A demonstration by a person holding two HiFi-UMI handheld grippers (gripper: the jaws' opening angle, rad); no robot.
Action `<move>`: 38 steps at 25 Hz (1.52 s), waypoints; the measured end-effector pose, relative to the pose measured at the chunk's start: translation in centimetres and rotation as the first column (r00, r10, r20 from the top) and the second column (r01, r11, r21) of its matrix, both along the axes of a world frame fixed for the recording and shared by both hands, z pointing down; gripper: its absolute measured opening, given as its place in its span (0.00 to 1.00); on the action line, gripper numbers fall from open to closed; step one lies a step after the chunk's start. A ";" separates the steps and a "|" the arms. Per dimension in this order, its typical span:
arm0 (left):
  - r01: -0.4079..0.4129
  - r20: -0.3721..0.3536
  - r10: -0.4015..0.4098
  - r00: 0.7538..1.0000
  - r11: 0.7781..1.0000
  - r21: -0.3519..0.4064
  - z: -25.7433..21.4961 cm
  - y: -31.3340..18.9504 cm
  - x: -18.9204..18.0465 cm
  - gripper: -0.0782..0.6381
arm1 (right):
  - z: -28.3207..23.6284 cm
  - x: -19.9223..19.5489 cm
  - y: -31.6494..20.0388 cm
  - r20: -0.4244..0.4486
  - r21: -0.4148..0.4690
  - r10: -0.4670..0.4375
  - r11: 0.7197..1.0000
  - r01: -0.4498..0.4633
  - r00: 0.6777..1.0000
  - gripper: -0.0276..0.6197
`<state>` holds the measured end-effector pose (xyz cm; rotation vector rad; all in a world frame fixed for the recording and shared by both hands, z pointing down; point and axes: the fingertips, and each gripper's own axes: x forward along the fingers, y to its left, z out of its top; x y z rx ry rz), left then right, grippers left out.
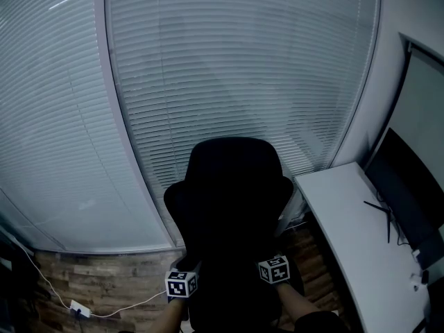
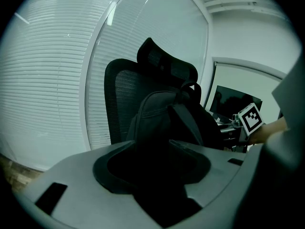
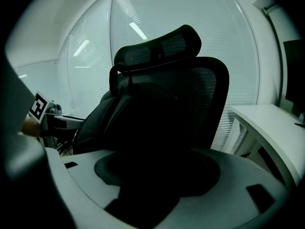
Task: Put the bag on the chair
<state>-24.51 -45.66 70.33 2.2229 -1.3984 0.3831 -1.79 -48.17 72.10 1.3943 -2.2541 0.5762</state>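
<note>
A black office chair (image 1: 234,186) faces me in front of the glass wall. In the left gripper view a dark backpack (image 2: 159,114) leans upright against the chair's mesh back (image 2: 120,92), below the headrest. In the right gripper view the backpack (image 3: 143,120) fills the seat. My left gripper (image 1: 186,276) and right gripper (image 1: 272,263) hover at the seat's front edge, on either side of the bag. The jaws of both look spread and nothing shows pinched between them, though they are dark against the bag. The right gripper's marker cube (image 2: 250,118) shows beyond the bag.
A white desk (image 1: 347,234) with a dark monitor (image 1: 409,193) runs along the right, close to the chair. Closed blinds (image 1: 243,61) cover the curved glass wall behind. A white power strip (image 1: 80,309) and its cable lie on the wood floor at the left.
</note>
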 end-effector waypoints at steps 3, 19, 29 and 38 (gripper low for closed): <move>0.001 -0.002 -0.001 1.000 1.000 -0.006 -0.1 0.4 0.1 0.41 | 0.1 0.5 0.2 0.004 -0.008 0.019 1.000 -0.019 1.000 0.41; 0.024 -0.013 -0.024 1.000 0.999 0.031 -1.3 2.2 1.6 0.41 | -0.9 2.3 3.1 0.058 0.016 0.048 0.999 -0.049 0.997 0.41; 0.052 -0.028 -0.050 0.998 0.996 0.066 -2.9 4.0 2.6 0.40 | -4.0 2.0 4.9 0.133 0.098 -0.018 0.995 0.005 0.991 0.41; 0.111 -0.035 -0.107 0.994 0.980 0.164 -6.0 7.1 4.1 0.22 | -8.8 3.0 8.0 0.162 0.228 -0.057 0.973 0.019 0.985 0.19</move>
